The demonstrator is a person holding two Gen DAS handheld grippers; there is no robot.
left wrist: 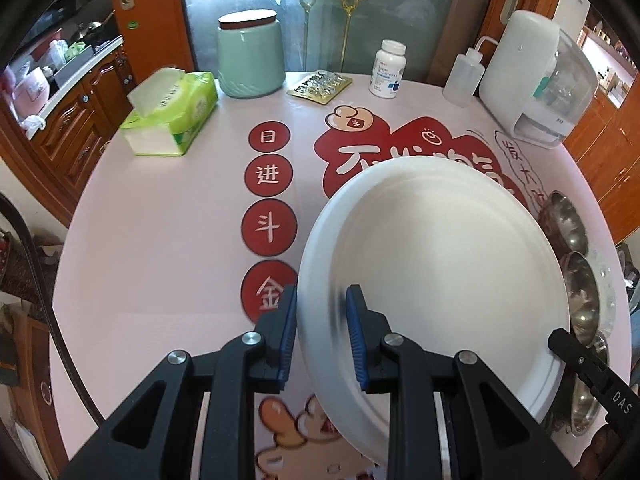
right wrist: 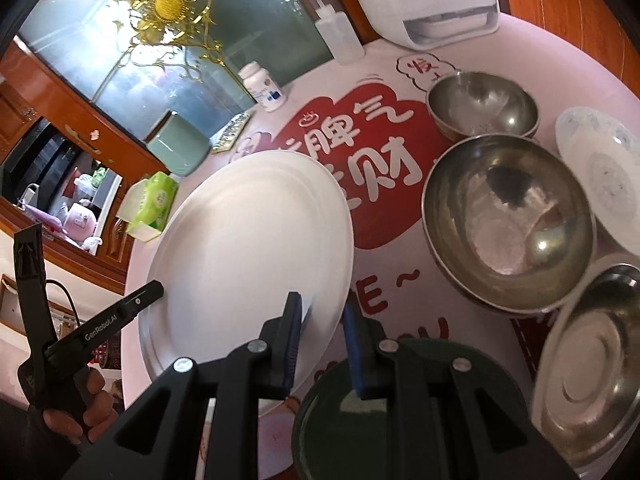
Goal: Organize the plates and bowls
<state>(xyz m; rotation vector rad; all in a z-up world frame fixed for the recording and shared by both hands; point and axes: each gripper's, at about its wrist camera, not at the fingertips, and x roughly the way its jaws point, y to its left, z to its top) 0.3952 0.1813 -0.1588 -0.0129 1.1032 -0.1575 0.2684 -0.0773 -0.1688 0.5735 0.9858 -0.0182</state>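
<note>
A large white plate (left wrist: 440, 272) is tilted above the table; it also shows in the right wrist view (right wrist: 248, 248). My left gripper (left wrist: 320, 320) straddles its near rim with a gap between pad and rim. My right gripper (right wrist: 322, 332) straddles the plate's other edge, jaws apart. Two steel bowls (right wrist: 508, 224) (right wrist: 480, 104) stand to the right. A white patterned plate (right wrist: 604, 172) lies beyond them. A shallow steel dish (right wrist: 592, 372) sits on a white plate at the right. A dark green plate (right wrist: 340, 412) lies under my right gripper.
At the table's back stand a green tissue pack (left wrist: 172, 116), a mint jar (left wrist: 250, 56), blister packs (left wrist: 320, 86), a pill bottle (left wrist: 387, 68), a squeeze bottle (left wrist: 464, 74) and a white appliance (left wrist: 536, 76). Wooden cabinets surround the pink-clothed table (left wrist: 168, 240).
</note>
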